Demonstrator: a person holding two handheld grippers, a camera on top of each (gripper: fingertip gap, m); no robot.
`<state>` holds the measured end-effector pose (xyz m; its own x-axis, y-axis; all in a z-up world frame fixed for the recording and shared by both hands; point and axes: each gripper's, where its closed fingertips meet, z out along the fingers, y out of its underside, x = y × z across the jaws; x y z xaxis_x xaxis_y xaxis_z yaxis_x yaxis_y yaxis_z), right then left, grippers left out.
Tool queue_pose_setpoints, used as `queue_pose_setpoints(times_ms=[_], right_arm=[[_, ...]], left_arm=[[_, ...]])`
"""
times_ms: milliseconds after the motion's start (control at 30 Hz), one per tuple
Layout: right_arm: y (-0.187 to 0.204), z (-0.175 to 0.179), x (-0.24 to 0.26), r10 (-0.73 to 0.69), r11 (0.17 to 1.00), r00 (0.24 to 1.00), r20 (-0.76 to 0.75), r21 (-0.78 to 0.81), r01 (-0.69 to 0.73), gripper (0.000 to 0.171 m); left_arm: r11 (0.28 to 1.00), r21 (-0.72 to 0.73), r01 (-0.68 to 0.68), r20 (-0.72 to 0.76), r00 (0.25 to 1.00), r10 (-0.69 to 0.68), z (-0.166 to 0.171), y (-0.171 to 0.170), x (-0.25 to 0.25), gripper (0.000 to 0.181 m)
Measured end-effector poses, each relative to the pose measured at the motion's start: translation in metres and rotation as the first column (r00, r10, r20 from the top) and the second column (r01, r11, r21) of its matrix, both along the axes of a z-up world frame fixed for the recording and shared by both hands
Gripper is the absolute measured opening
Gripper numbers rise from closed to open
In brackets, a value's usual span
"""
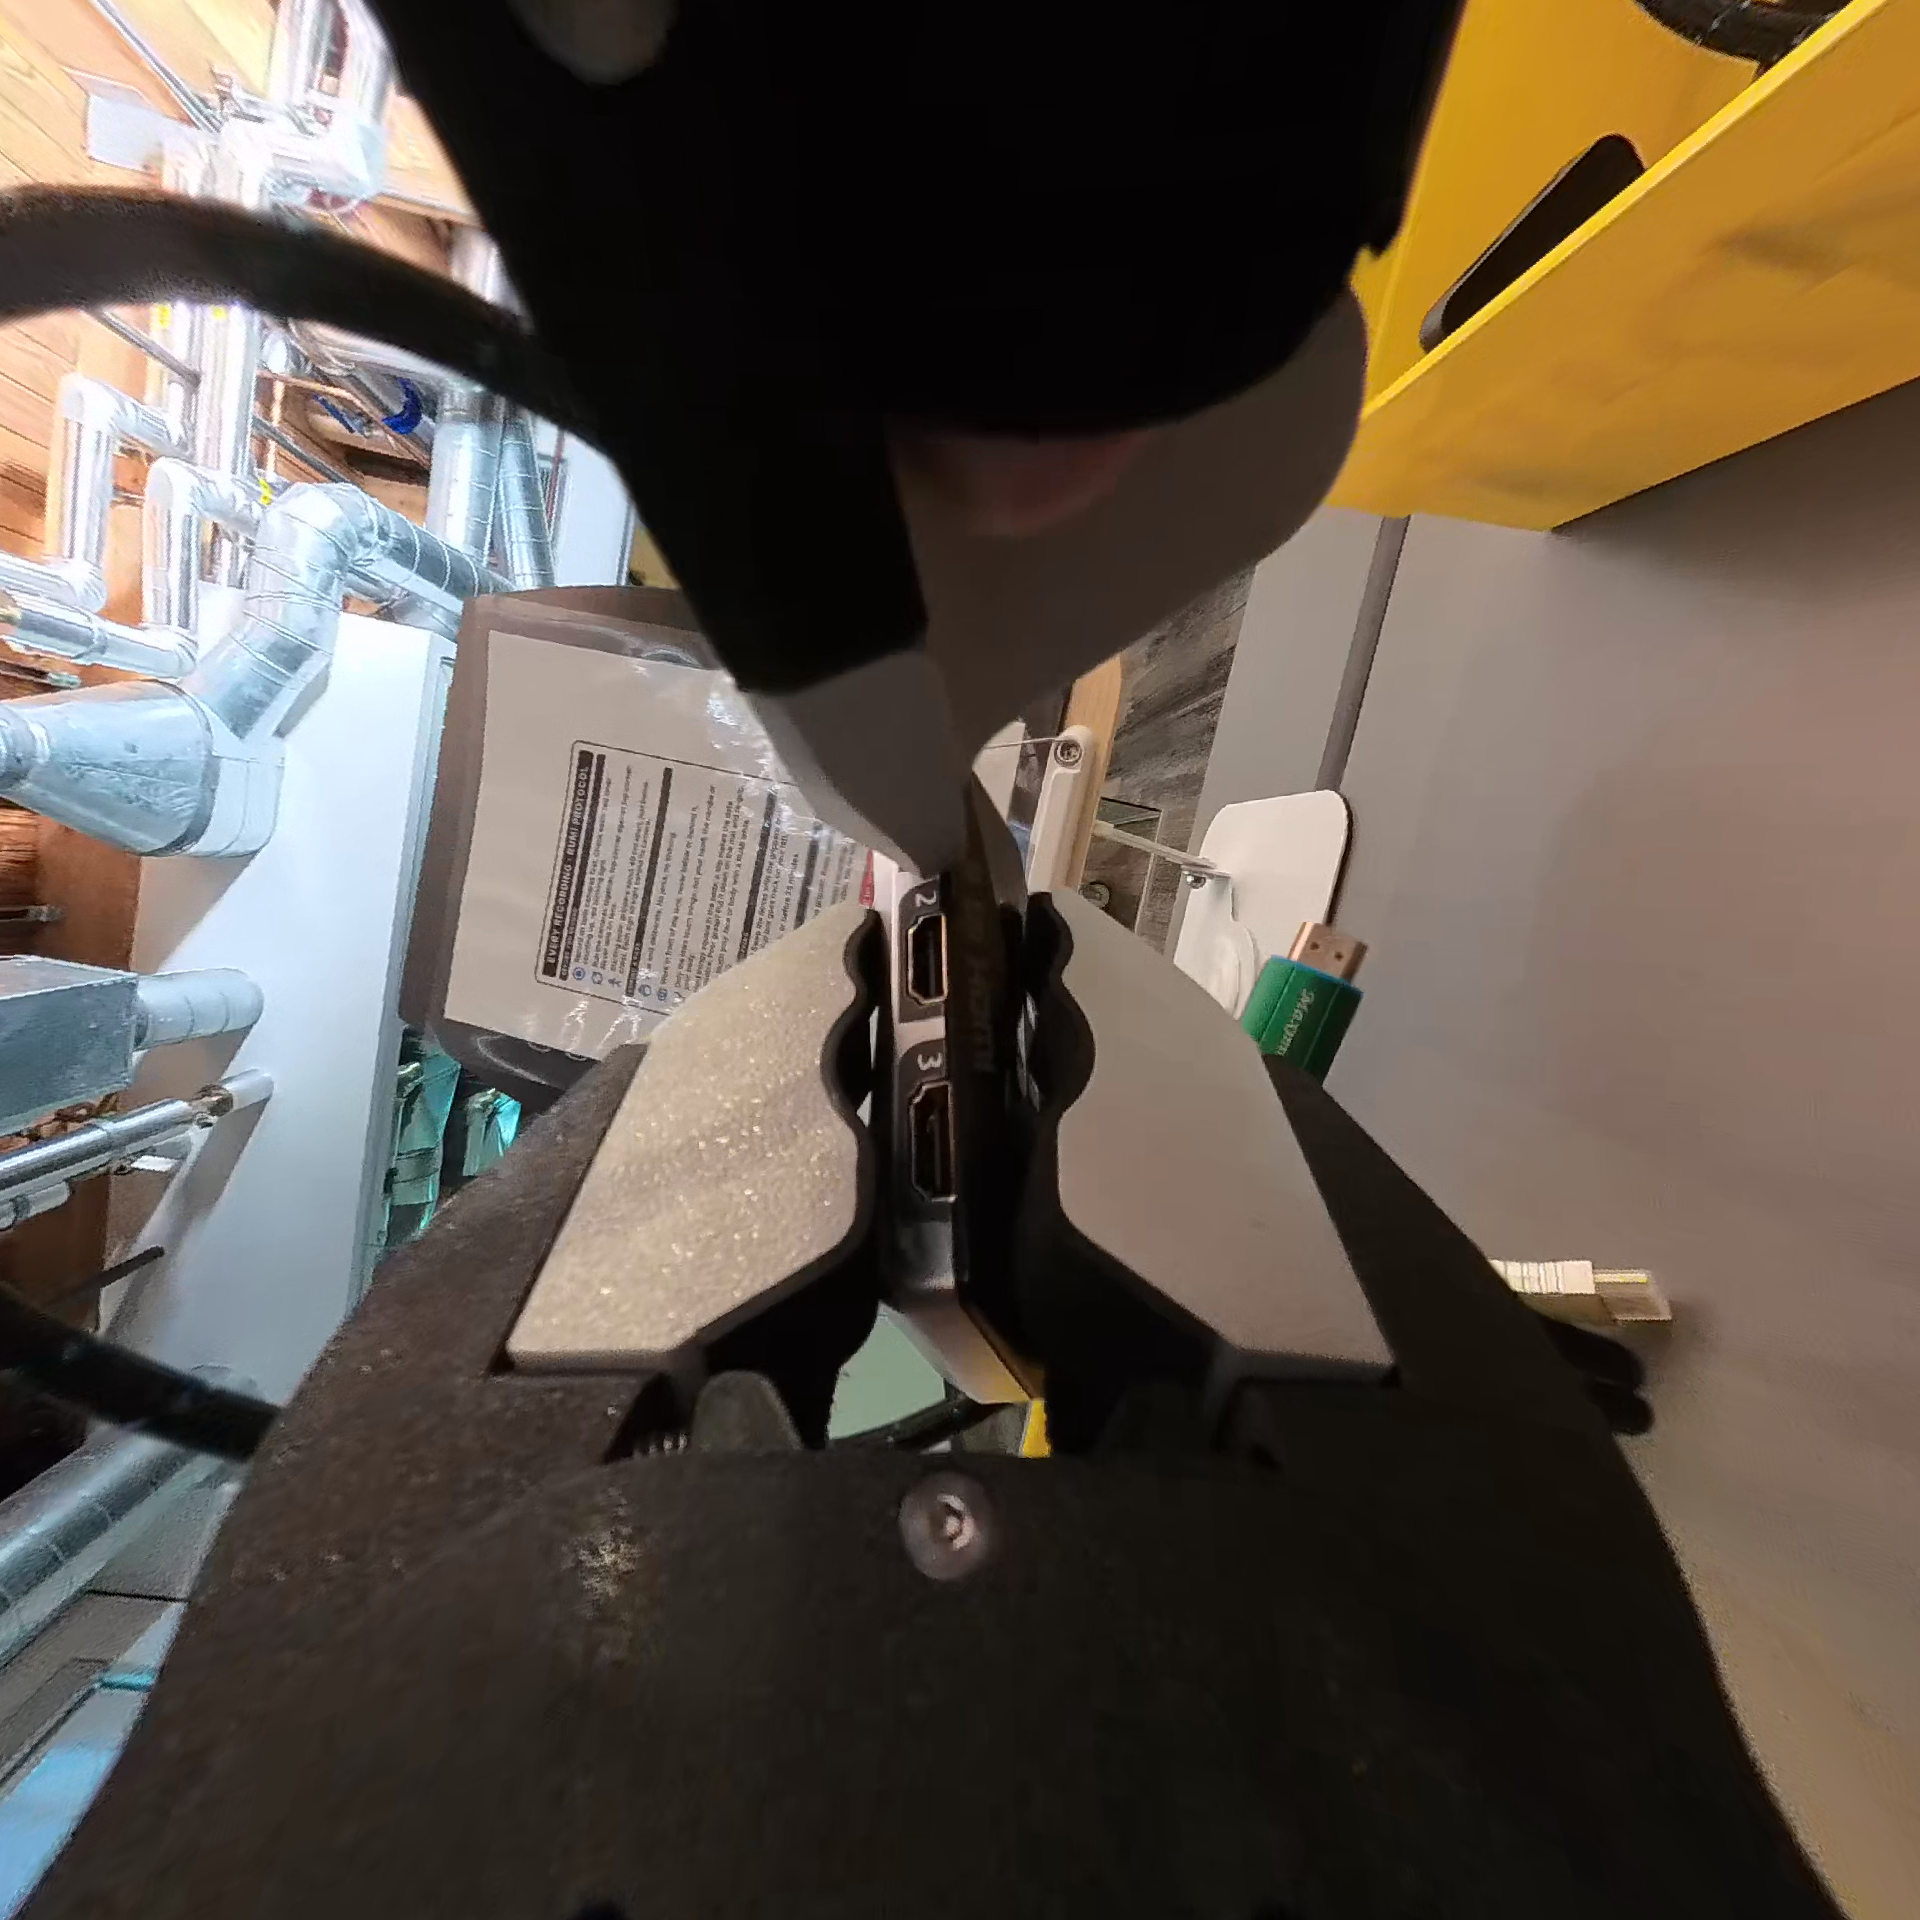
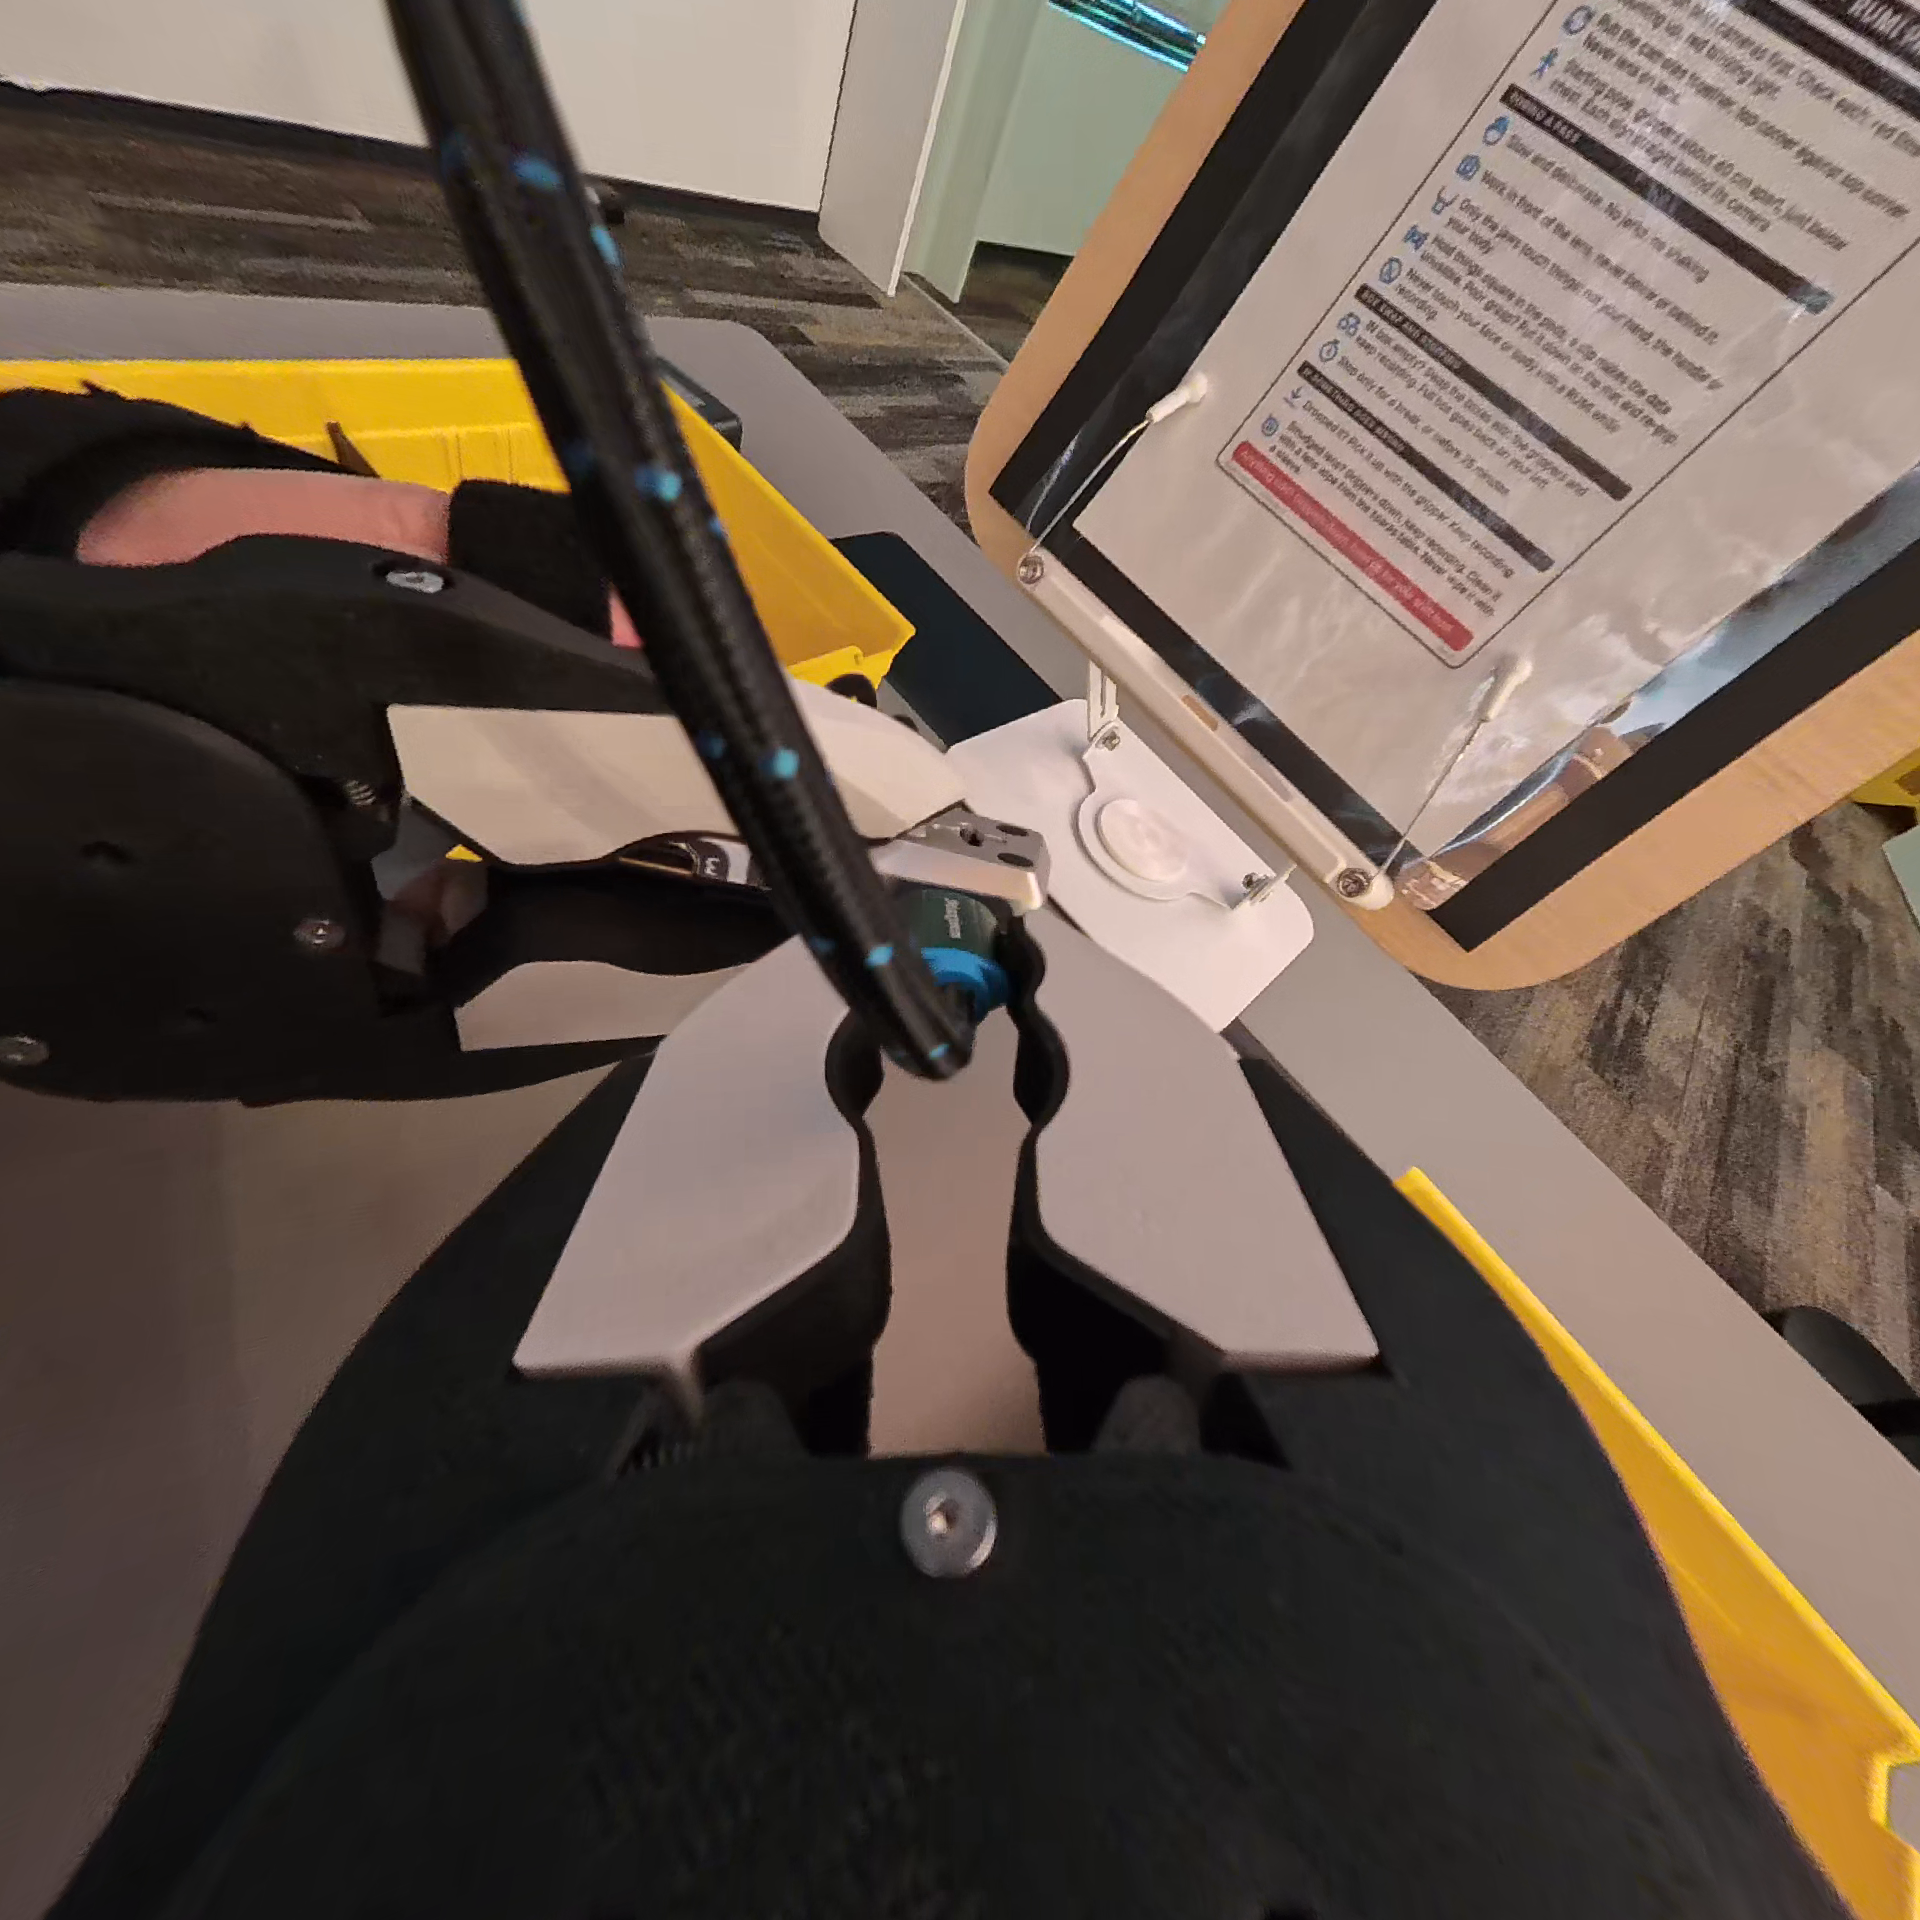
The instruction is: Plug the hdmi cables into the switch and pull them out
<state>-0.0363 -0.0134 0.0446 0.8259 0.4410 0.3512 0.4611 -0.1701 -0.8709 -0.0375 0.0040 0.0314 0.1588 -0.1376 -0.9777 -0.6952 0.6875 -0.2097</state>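
My left gripper (image 1: 956,935) is shut on the HDMI switch (image 1: 930,1132) and holds it edge-on above the grey table (image 1: 1683,831). Two of its ports face the camera, both without plugs. In the right wrist view the switch (image 2: 987,862) shows as a silver box in the left gripper (image 2: 883,852). My right gripper (image 2: 945,1008) is shut on an HDMI plug (image 2: 951,920) with a dark green body and a blue collar, pressed against the switch's edge. I cannot tell whether it is seated. Its black braided cable (image 2: 623,468) rises up and left. The right gripper's finger (image 1: 883,748) reaches down onto the switch's top end.
A loose green HDMI plug (image 1: 1309,1003) and a white-and-gold plug (image 1: 1579,1294) lie on the table to the right. A yellow bin (image 1: 1662,312) stands behind, and another yellow bin (image 2: 1662,1507) is at the right edge. A board with a printed sheet (image 2: 1455,416) stands on a white base (image 2: 1174,862). The grippers are tip to tip, or close to it.
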Motion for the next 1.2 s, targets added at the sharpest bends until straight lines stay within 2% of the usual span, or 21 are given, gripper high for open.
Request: queue_pose_setpoints(times_ms=[133, 300, 433, 567, 700, 1200], right_arm=[[0.001, -0.003, -0.003, 0.014, 1.000, 1.000, 0.012, 0.011, -0.014, 0.021], [0.003, -0.014, -0.008, 0.040, 0.999, 0.999, 0.034, -0.029, -0.039, 0.022], [0.003, -0.022, -0.008, 0.050, 0.997, 0.998, 0.027, -0.066, -0.048, 0.025], [0.006, -0.022, -0.006, 0.038, 0.999, 0.997, 0.068, -0.029, -0.036, 0.021], [0.008, -0.026, -0.007, 0.016, 1.000, 0.987, 0.162, 0.004, -0.017, 0.020], [-0.001, -0.015, -0.006, -0.060, 0.998, 0.971, 0.231, 0.026, 0.056, 0.019]], left_arm=[[0.999, 0.051, -0.003, -0.001, 1.000, 0.003, -0.003, 0.002, 0.002, 0.027], [0.997, -0.071, 0.017, -0.007, 1.000, -0.017, -0.011, 0.004, 0.001, 0.024], [1.000, -0.019, -0.010, -0.043, 0.999, 0.009, -0.013, 0.005, 0.001, 0.024], [1.000, 0.002, -0.026, -0.050, 0.998, 0.026, -0.015, 0.006, 0.001, 0.024], [0.994, -0.075, -0.077, -0.064, 0.995, 0.073, -0.020, 0.010, 0.000, 0.023], [0.990, -0.139, -0.029, 0.004, 1.000, 0.030, -0.010, 0.003, 0.001, 0.021]])
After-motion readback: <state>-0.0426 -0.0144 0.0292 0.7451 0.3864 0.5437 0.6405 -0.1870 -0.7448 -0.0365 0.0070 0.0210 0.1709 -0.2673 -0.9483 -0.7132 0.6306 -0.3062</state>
